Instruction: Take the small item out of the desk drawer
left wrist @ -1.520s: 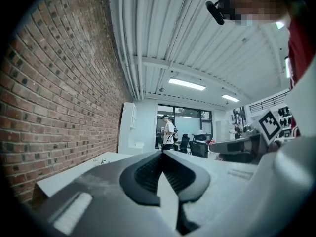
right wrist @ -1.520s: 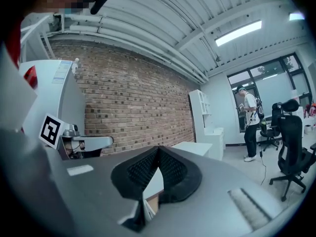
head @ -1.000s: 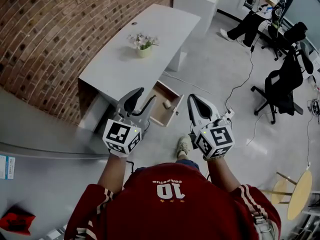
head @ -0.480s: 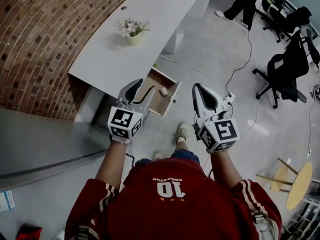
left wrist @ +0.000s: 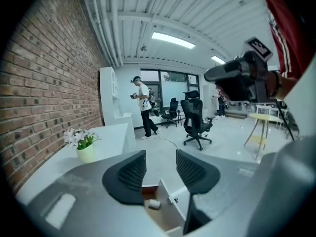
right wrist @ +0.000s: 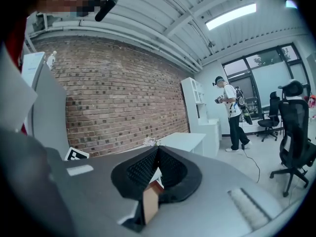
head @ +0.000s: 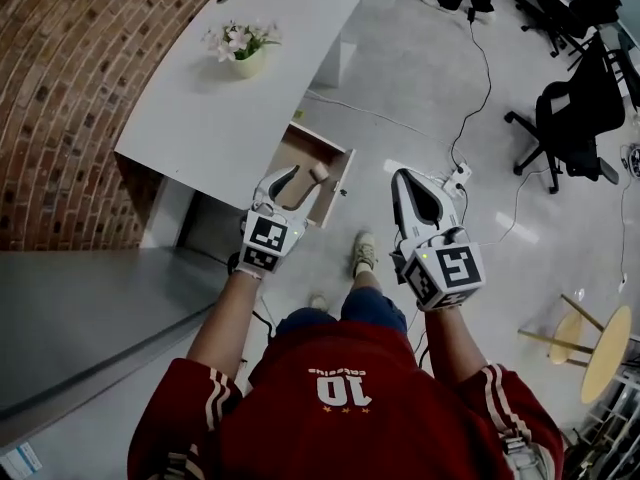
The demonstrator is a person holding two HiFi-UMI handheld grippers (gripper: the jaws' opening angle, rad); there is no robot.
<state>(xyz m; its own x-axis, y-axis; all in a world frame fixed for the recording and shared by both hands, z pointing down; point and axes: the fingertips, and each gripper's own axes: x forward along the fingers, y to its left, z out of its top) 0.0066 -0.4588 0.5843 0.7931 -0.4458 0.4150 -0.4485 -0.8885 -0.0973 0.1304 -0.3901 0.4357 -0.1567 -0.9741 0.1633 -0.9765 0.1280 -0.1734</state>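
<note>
Person in a red numbered jersey (head: pixel 340 388) stands at a long white table (head: pixel 230 118) set along a red brick wall (head: pixel 70 88), holding a two-jaw tool in each hand. A wooden drawer with a white front panel (head: pixel 335 186) hangs open under the table's long edge on the side away from the wall. The small pale item (head: pixel 320 173) lies on the drawer's floor, close to the front panel.

The left claw (head: pixel 295 180) is over the open drawer, tilted downward, its jaws a moderate width apart with nothing between them. In the left gripper view the left claw (left wrist: pixel 161 157) frames the small item (left wrist: pixel 154 204) just below its tips, not touching it. The right claw (head: pixel 402 180) is held over the grey floor (head: pixel 420 88) beside the drawer, well clear of it; the right gripper view shows the right claw (right wrist: pixel 157 151) pressed together at the tips, empty.

A pale pot of white flowers (head: pixel 243 53) stands near the table's middle. Black office chairs (head: pixel 570 118) and a round yellow side table (head: pixel 600 353) stand off to the right.
</note>
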